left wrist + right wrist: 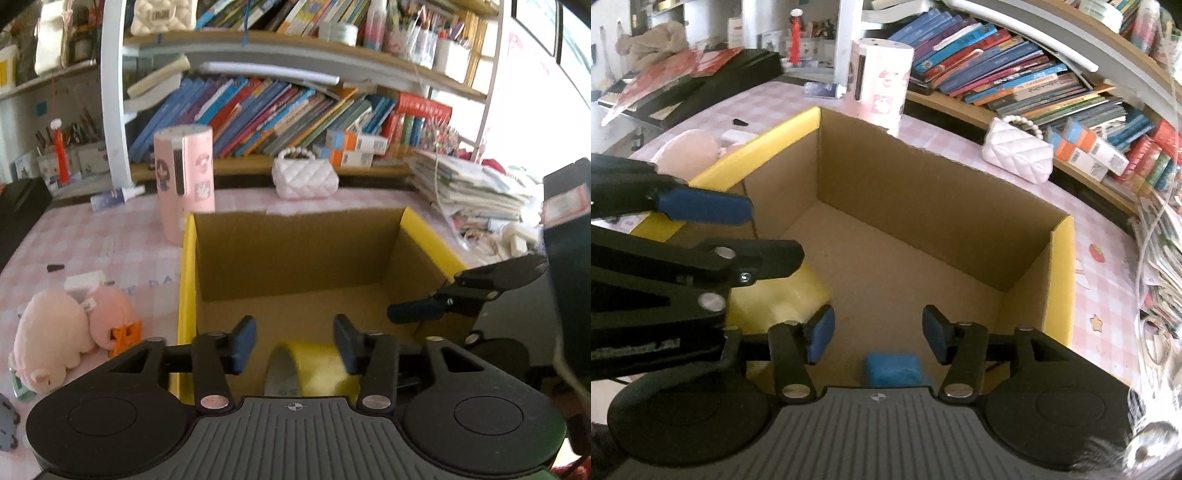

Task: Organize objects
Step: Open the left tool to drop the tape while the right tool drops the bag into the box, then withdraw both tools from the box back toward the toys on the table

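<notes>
Both grippers hang over the open box (295,258), and the drop looks about done. The left gripper (293,347) has its jaws apart, the yellow tape roll (314,369) lying loose below them on the box floor. To its right, the right gripper (877,332) is likewise open over the blue block (892,369) on the box floor. Best to lift straight up, clear of the walls, before reaching for the pig toys (55,332) outside the box.
</notes>
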`<state>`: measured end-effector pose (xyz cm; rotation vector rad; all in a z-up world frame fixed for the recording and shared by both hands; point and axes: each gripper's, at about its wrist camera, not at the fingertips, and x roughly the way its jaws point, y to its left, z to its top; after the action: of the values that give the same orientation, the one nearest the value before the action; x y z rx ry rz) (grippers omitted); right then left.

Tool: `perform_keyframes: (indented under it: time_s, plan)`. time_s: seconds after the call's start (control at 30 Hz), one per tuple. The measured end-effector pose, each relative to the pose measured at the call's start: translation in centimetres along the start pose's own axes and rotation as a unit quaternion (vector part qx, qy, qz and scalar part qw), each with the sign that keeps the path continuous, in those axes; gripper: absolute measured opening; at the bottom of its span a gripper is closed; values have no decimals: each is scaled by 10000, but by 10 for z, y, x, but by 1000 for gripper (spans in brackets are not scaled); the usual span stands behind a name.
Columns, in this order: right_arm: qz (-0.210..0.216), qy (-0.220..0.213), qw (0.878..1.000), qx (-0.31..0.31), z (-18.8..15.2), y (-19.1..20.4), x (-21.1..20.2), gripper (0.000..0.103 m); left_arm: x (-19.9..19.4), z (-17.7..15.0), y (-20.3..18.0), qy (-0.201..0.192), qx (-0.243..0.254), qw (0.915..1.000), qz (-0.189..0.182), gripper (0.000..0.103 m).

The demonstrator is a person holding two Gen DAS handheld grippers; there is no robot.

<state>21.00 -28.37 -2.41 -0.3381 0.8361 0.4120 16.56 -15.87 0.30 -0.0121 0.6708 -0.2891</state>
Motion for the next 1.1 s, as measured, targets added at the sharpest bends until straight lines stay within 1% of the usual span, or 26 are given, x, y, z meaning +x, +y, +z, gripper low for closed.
perform_keyframes:
  time_s: [0.07, 0.1, 0.17, 0.23, 0.43, 0.57, 0.7, 0.8, 1.1]
  plan:
    - [-9, -90, 9999, 63, -1, -1, -3, 60, -5, 1, -1, -125, -6, 9999, -18, 55]
    - [-29, -114, 9999, 107, -2, -2, -5, 60, -8, 2, -1, -180, -1, 9998, -20, 58]
    - [-61, -156, 9996, 215, -4, -4, -8, 61, -13, 3, -2, -289, 5, 9996, 1, 61]
    - [-97, -208, 9991, 346, -8, -5, -11, 63, -19, 2, -2, -403, 9, 9992, 50, 68]
    - [-354, -536, 9954, 704, -17, -5, -26, 68, -32, 0, -2, -666, 13, 9974, 281, 75]
    - [-592, -806, 9899, 1009, -21, -4, -36, 70, -39, -3, -1, -794, -27, 9962, 360, 79]
    - [-903, -1133, 9813, 1269, -26, -2, -48, 76, -49, -7, 0, -947, -22, 9945, 449, 82]
    - [-1053, -1315, 9759, 1388, -30, 3, -57, 79, -55, -10, -1, -1014, 6, 9938, 447, 83]
    - [-1478, -1455, 9640, 1663, -41, 15, -77, 81, -70, -19, 8, -1106, 31, 9935, 285, 83]
